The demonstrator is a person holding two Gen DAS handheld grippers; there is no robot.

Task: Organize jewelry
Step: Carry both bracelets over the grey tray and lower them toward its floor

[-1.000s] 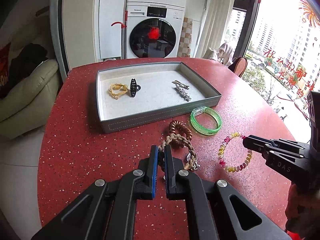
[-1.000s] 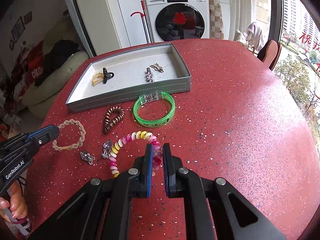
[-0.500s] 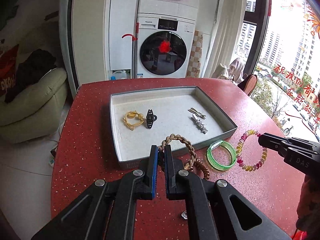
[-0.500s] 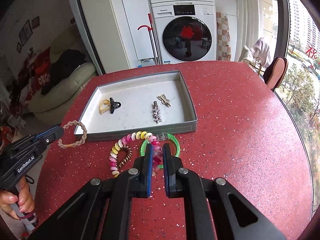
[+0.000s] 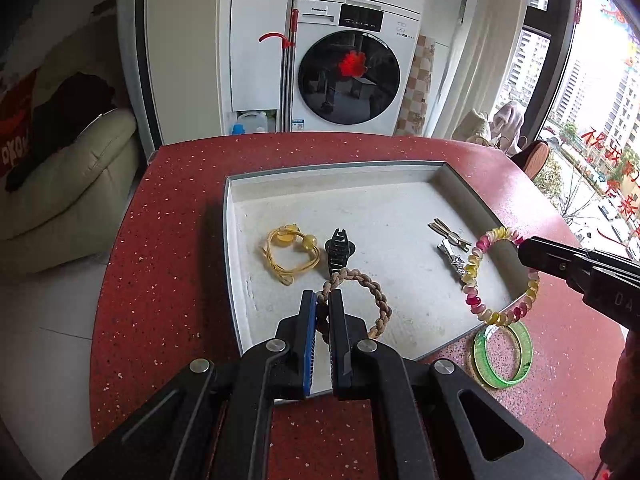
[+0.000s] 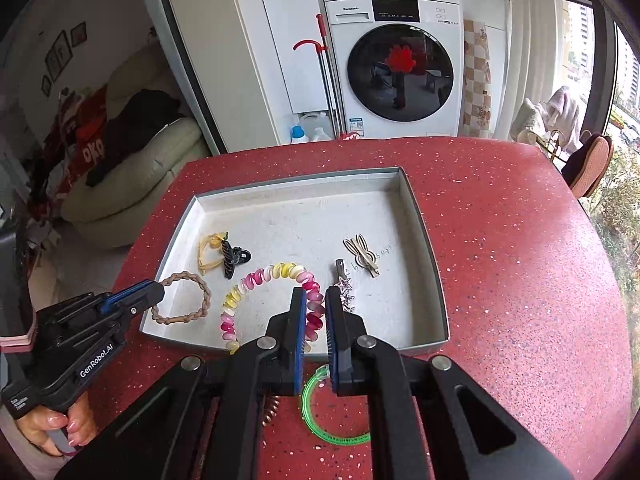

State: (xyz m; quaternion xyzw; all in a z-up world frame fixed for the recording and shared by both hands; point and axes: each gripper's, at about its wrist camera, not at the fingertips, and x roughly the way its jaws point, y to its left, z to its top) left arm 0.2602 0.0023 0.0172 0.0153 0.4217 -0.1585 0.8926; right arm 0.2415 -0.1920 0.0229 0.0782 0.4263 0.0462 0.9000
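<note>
**Two bracelets held over tray**

Two grippers were clenched: left gripper [image 5: 323, 304] on braided bracelet [image 5: 376, 300], right gripper [image 6: 316, 304] on spiral bracelet [image 6: 260, 280], both above the grey tray [image 6: 424, 224]. One green bangle [image 5: 520, 356] lay nearer, on the red table [image 6: 500, 240]. Four pieces beyond in the tray: yellow tie [image 5: 286, 256], black claw clip [image 5: 338, 252], two hair clips [image 6: 362, 256]. One washing machine [image 6: 396, 68] stood farthest.

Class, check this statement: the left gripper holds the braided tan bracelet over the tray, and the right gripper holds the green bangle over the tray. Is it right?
Not quite. The right gripper holds the pink-and-yellow coil bracelet, not the green bangle, which lies on the table beside the tray. The right wrist view shows this. The left gripper does hold the braided tan bracelet over the tray.
</note>
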